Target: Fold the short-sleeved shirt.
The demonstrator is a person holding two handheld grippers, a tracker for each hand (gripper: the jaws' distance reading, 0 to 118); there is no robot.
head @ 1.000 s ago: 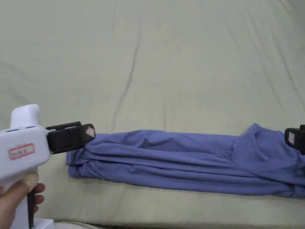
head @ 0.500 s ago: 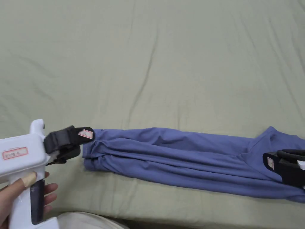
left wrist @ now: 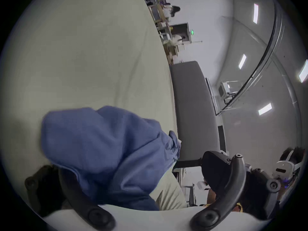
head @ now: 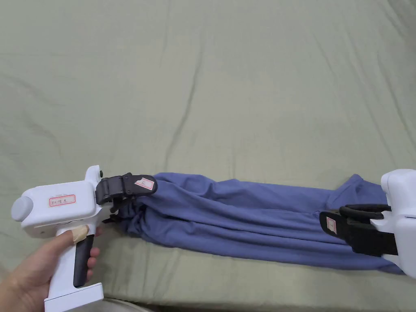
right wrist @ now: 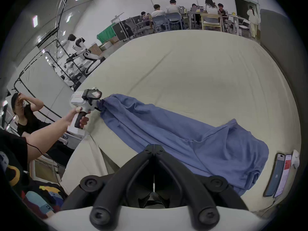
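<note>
At 9 o'clock, left claw (head: 136, 195) sits wide apart around the shirt (head: 243, 221) hem. Right claw (head: 337, 225) is pinched together, so clamp the hem fully before lifting.

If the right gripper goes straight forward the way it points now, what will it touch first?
Most likely the blue shirt: the right gripper points left along it, jaws closed, tips over the cloth. Whether they already touch it is unclear.

A plain blue shirt (head: 252, 227) lies on a pale green sheet (head: 227, 93), between two white grippers with black jaws.
</note>
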